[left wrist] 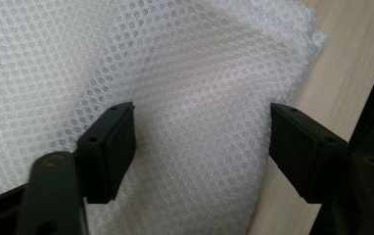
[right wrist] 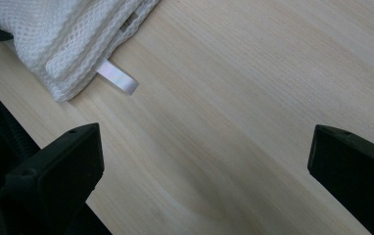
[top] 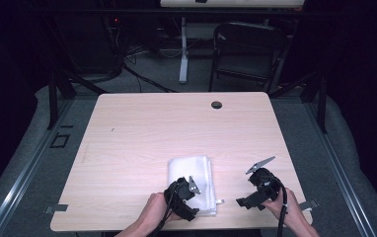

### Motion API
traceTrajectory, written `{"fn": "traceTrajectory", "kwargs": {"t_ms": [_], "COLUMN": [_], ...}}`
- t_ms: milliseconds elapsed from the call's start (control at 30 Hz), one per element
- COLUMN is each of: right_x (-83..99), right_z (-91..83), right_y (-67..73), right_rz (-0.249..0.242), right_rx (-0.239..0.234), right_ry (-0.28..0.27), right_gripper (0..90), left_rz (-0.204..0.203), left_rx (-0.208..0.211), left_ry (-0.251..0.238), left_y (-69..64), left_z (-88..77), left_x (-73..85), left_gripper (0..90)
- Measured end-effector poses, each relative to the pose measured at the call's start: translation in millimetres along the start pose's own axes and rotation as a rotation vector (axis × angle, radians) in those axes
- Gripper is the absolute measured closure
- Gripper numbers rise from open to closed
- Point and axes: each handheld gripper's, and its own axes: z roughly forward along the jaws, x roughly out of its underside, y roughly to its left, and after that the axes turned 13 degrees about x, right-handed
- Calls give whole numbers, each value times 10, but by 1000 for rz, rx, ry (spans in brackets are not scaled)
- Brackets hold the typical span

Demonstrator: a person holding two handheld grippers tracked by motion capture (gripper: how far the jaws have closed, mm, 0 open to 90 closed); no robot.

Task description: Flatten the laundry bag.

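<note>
A folded white mesh cloth (top: 189, 173) lies on the wooden table (top: 142, 128) near its front edge. My left gripper (top: 189, 197) hangs over the cloth's near end. In the left gripper view the mesh cloth (left wrist: 195, 88) spreads under the left gripper (left wrist: 202, 142), whose jaws stand apart, one over the fabric and one at its edge by the bare wood. My right gripper (top: 248, 200) is to the right of the cloth, over bare table. In the right gripper view the gripper (right wrist: 204, 166) is open and empty, with the cloth's corner (right wrist: 62, 34) and its white ribbon tag (right wrist: 118, 77) beyond.
A dark cable hole (top: 216, 104) sits near the table's far edge. Past the table stand a black folding chair (top: 248, 49) and a white desk leg (top: 183, 54). The table's front edge runs just under both hands.
</note>
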Motion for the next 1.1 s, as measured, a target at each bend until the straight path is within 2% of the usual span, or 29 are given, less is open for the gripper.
{"fn": "traceTrajectory", "kwargs": {"t_ms": [33,100,300,333,367,400,433,467,500,600,633,733,767,900,933,967,1000,1033,1067,1100], "right_x": [0,0,-11,-15,-20,-21,-27,-30,-30,-39,-56,-74,-85,-113,-116,-118,-126,-132,-132,-136], "right_z": [-1,-1,4,5,-1,3,-3,-6,-18,-36,-42,-39,-26,-10,-4,2,0,-5,-2,-6], "right_y": [5,8,33,42,43,61,64,79,119,165,206,234,256,305,314,324,319,319,329,340], "right_rz": [-4,-5,-10,-6,-20,-14,-33,-34,-36,-50,-64,-78,-82,-104,-107,-99,-113,-122,-116,-117], "right_rx": [-8,-3,3,-13,-5,-2,7,-7,0,-6,-2,-7,-7,-15,6,9,-2,12,12,7], "right_ry": [4,2,4,0,7,-4,4,2,-13,-23,-35,-30,-27,-24,-27,-28,-25,-14,-20,-28], "right_gripper": [0,0,0,0,2,6,19,28,62,73,118,136,149,210,218,235,255,261,281,346], "left_rz": [9,12,24,23,27,30,33,33,32,35,35,35,33,41,42,38,37,34,33,40], "left_rx": [-13,-27,-29,-31,-33,-36,-36,-38,-36,-35,-34,-28,-27,-27,-26,-23,-24,-23,-24,-26], "left_ry": [0,-7,-7,-9,-8,-7,-7,-6,-10,-9,-11,-19,-21,-24,-26,-29,-29,-38,-41,-35], "left_y": [-6,-2,16,19,19,21,25,29,36,59,65,78,80,90,93,96,97,97,99,104], "left_z": [4,4,-13,-12,-12,-13,-16,-20,-23,-34,-36,-39,-38,-41,-42,-44,-46,-45,-48,-56], "left_x": [3,10,14,16,16,16,18,20,23,27,28,34,37,40,42,44,46,49,50,50], "left_gripper": [353,378,464,513,511,521,532,549,580,611,635,663,702,731,739,748,754,763,766,772]}}
